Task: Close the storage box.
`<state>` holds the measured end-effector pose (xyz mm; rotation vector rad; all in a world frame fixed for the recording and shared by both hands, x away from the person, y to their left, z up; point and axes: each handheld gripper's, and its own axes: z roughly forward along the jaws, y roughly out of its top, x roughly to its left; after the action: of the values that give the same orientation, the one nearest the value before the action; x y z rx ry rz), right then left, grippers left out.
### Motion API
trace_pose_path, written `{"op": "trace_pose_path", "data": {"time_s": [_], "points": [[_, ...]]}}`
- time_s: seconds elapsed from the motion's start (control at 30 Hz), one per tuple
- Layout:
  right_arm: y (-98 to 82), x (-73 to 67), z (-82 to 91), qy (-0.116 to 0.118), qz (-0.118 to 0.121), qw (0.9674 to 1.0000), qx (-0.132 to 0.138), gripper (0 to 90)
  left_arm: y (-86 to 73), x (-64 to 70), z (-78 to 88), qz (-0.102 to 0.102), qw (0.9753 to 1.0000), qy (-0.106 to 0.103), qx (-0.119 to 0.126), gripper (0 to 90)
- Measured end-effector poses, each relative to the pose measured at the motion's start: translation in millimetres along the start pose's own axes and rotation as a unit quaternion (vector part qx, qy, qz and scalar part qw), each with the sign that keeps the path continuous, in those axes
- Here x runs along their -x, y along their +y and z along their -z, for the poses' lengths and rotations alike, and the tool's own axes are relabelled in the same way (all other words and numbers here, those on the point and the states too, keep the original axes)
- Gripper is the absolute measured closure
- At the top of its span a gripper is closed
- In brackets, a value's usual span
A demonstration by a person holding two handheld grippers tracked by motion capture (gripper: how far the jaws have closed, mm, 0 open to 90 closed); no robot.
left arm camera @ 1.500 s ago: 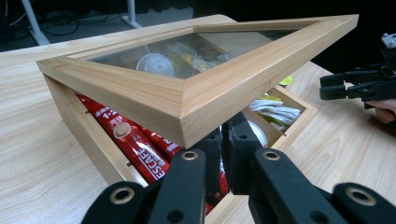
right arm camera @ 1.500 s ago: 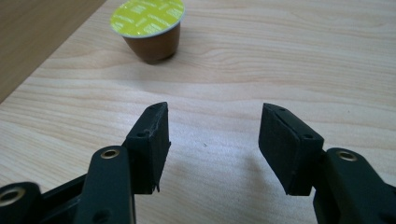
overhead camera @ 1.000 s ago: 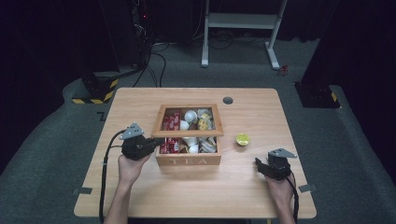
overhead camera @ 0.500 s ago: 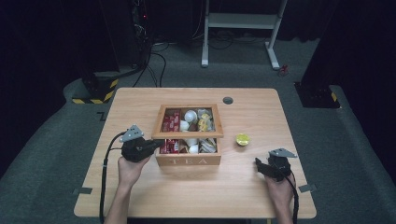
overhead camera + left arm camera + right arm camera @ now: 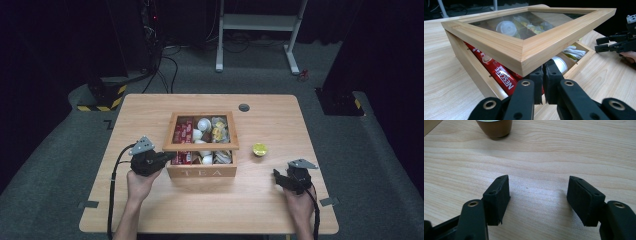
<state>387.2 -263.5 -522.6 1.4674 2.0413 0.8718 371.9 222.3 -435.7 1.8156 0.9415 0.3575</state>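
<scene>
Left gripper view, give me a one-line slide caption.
Shut left gripper props up the glass lid of a wooden tea box holding Nescafe sticks.

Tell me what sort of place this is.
Probably a lab or recording studio: one wooden table on grey carpet, black drapes around it, cables and a dark equipment rack behind.

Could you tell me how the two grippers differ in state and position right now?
The left gripper has its jaws shut, tucked under the raised lid of the tea box; the right gripper is open, empty, over bare table. Both are black and hand-held.
</scene>
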Motion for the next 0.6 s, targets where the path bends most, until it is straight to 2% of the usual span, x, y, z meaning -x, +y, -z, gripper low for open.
{"op": "trace_pose_path", "data": {"time_s": [0.6], "points": [[0.0, 0.0, 0.0, 0.000, 0.000, 1.0000, 0.000, 34.8, -9.8, 0.3, -2.8, 0.005, 0.9999, -0.003, -0.009, 86.3]]}}
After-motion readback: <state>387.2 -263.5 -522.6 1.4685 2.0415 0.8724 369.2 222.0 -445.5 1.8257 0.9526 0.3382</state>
